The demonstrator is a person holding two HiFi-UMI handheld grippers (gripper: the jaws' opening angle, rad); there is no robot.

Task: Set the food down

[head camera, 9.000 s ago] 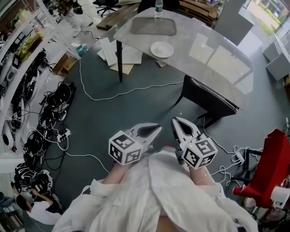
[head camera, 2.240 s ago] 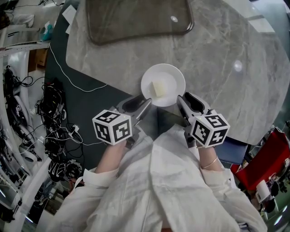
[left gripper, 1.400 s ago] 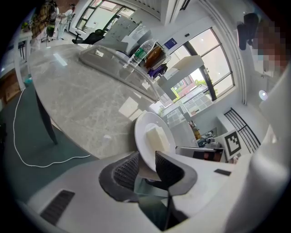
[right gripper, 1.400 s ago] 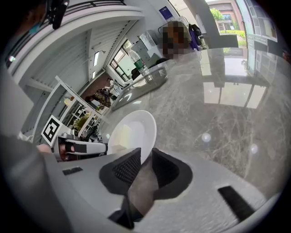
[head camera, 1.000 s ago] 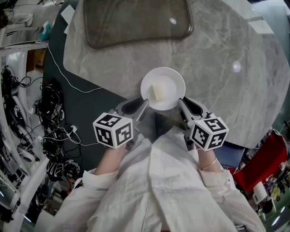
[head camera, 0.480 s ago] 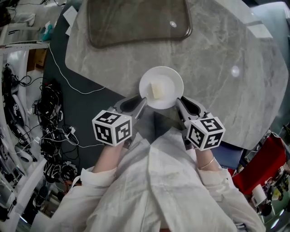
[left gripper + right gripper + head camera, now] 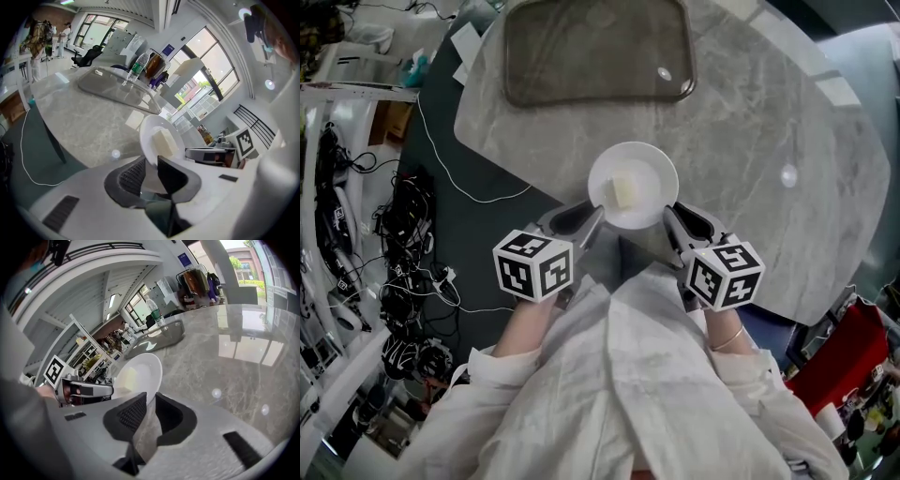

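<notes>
Plate (image 7: 654,167): white, round, shallow. It sits over the near edge of the table (image 7: 750,122), between the two grippers. Whether its base touches the table cannot be told.
Plate contents: one pale, block-shaped piece of food (image 7: 624,193), lying left of the plate's centre in the head view.
Left gripper (image 7: 594,216): jaws clamped on the plate's near-left rim. The left gripper view shows the rim pinched between the ribbed pads (image 7: 132,174).
Right gripper (image 7: 669,216): jaws clamped on the plate's near-right rim. The right gripper view shows the rim seated between the two pads.
Tray (image 7: 595,52): dark, translucent, rounded-rectangular. It lies flat on the table beyond the plate, apart from it.
Bottle (image 7: 137,65): clear, upright, standing behind the tray in the left gripper view.
Table: grey marble-patterned top with a rounded outline.
</notes>
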